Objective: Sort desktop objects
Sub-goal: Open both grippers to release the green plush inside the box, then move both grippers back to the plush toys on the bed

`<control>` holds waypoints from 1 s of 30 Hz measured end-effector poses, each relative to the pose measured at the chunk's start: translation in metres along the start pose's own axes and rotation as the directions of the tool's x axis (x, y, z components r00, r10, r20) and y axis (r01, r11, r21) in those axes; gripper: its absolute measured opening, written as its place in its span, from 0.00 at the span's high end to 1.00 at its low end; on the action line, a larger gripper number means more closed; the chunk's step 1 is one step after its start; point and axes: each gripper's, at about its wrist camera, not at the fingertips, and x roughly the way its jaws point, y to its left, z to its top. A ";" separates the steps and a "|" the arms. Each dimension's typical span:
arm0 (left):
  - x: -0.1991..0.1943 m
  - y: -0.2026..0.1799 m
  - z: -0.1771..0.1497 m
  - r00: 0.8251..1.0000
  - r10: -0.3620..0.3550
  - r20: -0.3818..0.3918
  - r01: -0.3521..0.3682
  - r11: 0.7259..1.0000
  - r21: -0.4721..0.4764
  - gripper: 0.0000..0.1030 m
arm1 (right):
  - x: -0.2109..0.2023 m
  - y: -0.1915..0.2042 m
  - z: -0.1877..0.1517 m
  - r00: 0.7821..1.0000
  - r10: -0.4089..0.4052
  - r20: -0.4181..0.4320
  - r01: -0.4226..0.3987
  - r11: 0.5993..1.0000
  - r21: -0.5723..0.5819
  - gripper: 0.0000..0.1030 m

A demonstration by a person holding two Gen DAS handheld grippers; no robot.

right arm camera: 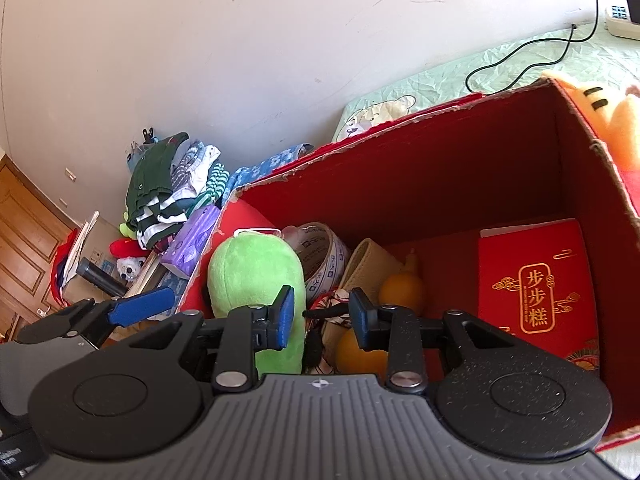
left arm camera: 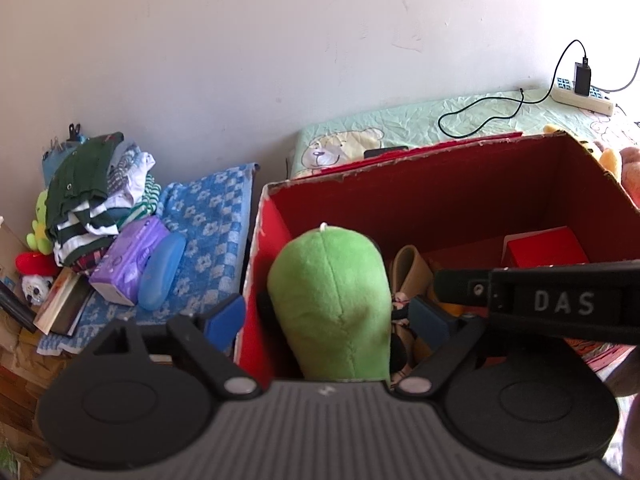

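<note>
Left gripper (left arm camera: 328, 316) is standing open around the green plush (left arm camera: 332, 300), dropping it into the red box (left arm camera: 440, 184). Right gripper (right arm camera: 322, 320) is hovering part-open, empty. Next, I'd guess: pull left clear.

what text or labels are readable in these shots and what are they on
"DAS" on the black bar of the right gripper, seen from the left wrist view.
"步步糕" in gold on the red gift box inside the red cardboard box.
Blue print on the tape roll: too small to read.
Print on the purple tissue pack: too blurred to read.
</note>
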 end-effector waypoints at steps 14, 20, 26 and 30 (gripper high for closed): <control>-0.004 0.009 0.008 0.999 -0.029 -0.030 0.028 0.999 -0.041 0.10 | -0.012 0.001 0.002 0.999 -0.006 0.041 0.006 1.000 0.000 0.67; -0.005 0.014 0.013 0.998 -0.036 -0.056 0.032 0.997 -0.065 0.06 | -0.016 0.003 0.002 0.998 -0.015 0.055 0.015 1.000 -0.010 0.67; -0.008 0.014 0.015 0.997 -0.045 -0.061 0.041 0.997 -0.072 0.04 | -0.022 0.004 0.003 0.997 -0.027 0.068 0.028 1.000 -0.012 0.67; -0.009 0.014 0.017 0.996 -0.051 -0.075 0.045 0.996 -0.077 0.03 | -0.029 0.003 0.002 0.997 -0.031 0.076 0.032 0.999 -0.008 0.67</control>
